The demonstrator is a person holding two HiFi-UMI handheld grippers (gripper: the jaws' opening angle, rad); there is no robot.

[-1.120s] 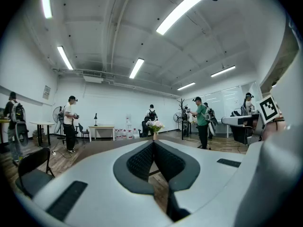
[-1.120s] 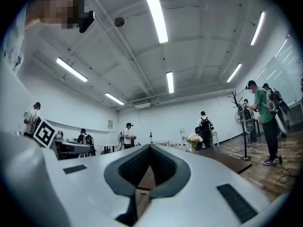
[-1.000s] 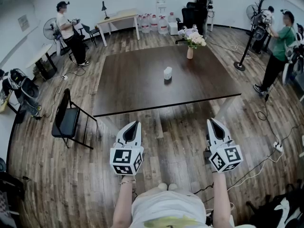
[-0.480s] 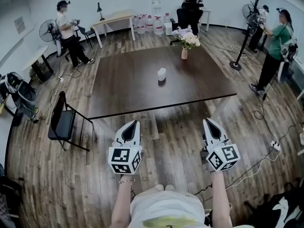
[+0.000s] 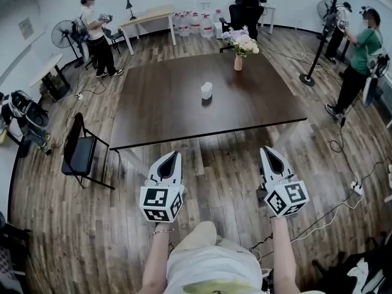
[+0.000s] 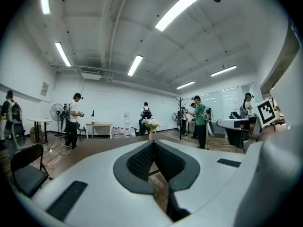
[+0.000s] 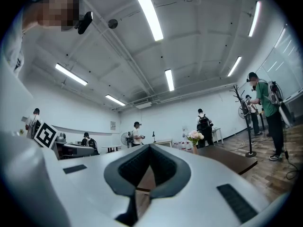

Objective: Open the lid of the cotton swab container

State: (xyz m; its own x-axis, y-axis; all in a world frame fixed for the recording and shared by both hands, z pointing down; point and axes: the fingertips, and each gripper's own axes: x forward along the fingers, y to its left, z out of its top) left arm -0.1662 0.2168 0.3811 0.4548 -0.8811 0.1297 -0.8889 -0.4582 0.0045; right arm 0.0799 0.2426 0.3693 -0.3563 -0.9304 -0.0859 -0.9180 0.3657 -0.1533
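Head view. Dark table (image 5: 165,112) fills the middle of the room. Cotton swab container (image 5: 206,90), small and white, stands upright near the table's centre with its lid on, alone on bare tabletop. Vase of flowers (image 5: 239,49) sits at about 1 o'clock from the container, near the far edge and well apart from it. Left gripper (image 5: 175,155) and right gripper (image 5: 264,149) are held over the wood floor (image 5: 92,225) at 6 o'clock from the table, short of its near edge and well away from the container. Both point toward 12 o'clock. Each one's jaws are pressed together with nothing in them. Black chair (image 5: 79,154) stands at 9 o'clock from the left gripper, off the table's near left corner. A person in a green top (image 5: 362,51) stands at 3 o'clock of the table.

Left gripper view. Jaws meet at the tip with nothing pinched between them. The vase of flowers (image 6: 151,125) shows just above the tip at 12 o'clock. The chair (image 6: 26,171) is low at 8 o'clock. Container not made out here.

Right gripper view. Jaws likewise closed tip to tip on nothing. The vase of flowers (image 7: 194,138) is at 2 o'clock from the tip, on the table (image 7: 232,157). Container not made out here either.
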